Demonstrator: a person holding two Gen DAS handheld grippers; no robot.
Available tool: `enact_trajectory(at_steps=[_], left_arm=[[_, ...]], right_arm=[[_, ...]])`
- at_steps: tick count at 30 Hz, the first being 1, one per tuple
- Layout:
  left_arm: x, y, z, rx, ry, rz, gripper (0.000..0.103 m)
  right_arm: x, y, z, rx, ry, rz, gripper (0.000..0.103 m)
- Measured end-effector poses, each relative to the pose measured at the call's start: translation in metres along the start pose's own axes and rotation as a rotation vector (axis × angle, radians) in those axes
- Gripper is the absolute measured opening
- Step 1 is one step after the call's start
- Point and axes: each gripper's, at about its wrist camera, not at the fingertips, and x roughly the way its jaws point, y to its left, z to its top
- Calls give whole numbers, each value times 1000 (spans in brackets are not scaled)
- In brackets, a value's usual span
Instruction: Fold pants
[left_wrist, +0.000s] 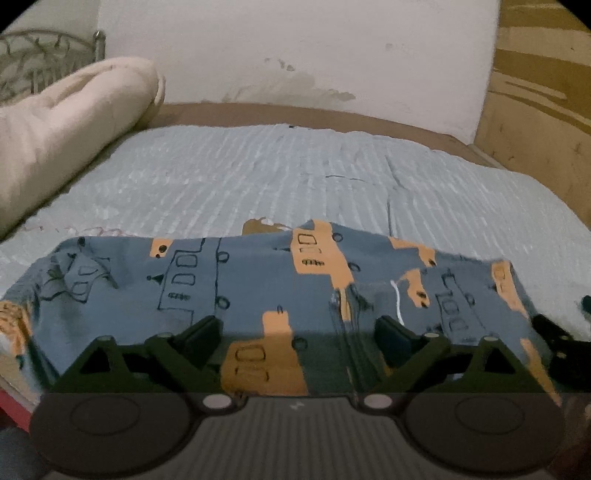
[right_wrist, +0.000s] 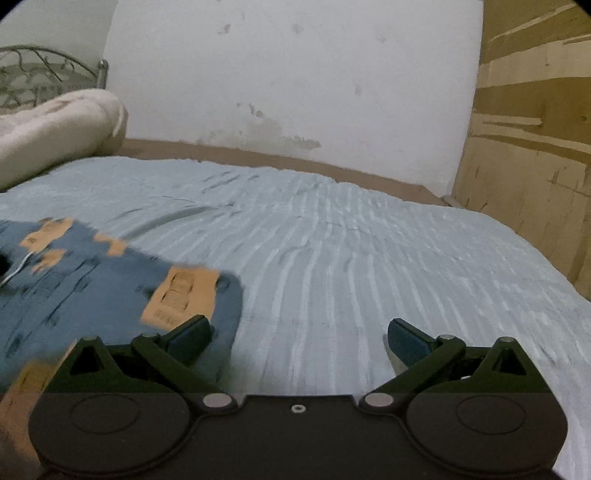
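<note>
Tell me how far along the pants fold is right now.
Done: the patterned pants lie on the light blue bedspread as a compact bundle, seemingly already folded at least once. In hand: nothing; the left gripper is open over the fabric, and the right gripper is open over bare bedspread at the pants' edge. Left: the top edge looks uneven, so probably smoothing or a last fold.

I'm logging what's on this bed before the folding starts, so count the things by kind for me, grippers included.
Pants, blue with orange patches: 1
Cream rolled duvet: 1
Light blue ribbed bedspread: 1
Grippers, both open: 2, the left gripper over the pants, the right gripper at their edge
Total: 5
</note>
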Motion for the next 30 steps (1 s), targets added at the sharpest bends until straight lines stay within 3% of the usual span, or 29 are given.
enact_trajectory(at_steps=[5, 9, 15, 22, 30], left_arm=[[-18, -6, -17, 73, -46, 22, 96], [-28, -10, -25, 112, -64, 38, 99], [-46, 1, -13, 64, -54, 22, 99], [-93, 28, 7, 36, -123, 44, 102], [-136, 82, 17, -11, -150, 128, 102]], right_arm=[[-43, 4, -23, -6, -66, -56, 102], [-53, 12, -29, -52, -98, -90, 102], [-65, 16, -22, -48, -125, -103, 102], [-82, 41, -6, -54, -176, 25, 102], [-80, 104, 11, -129, -193, 210, 102]])
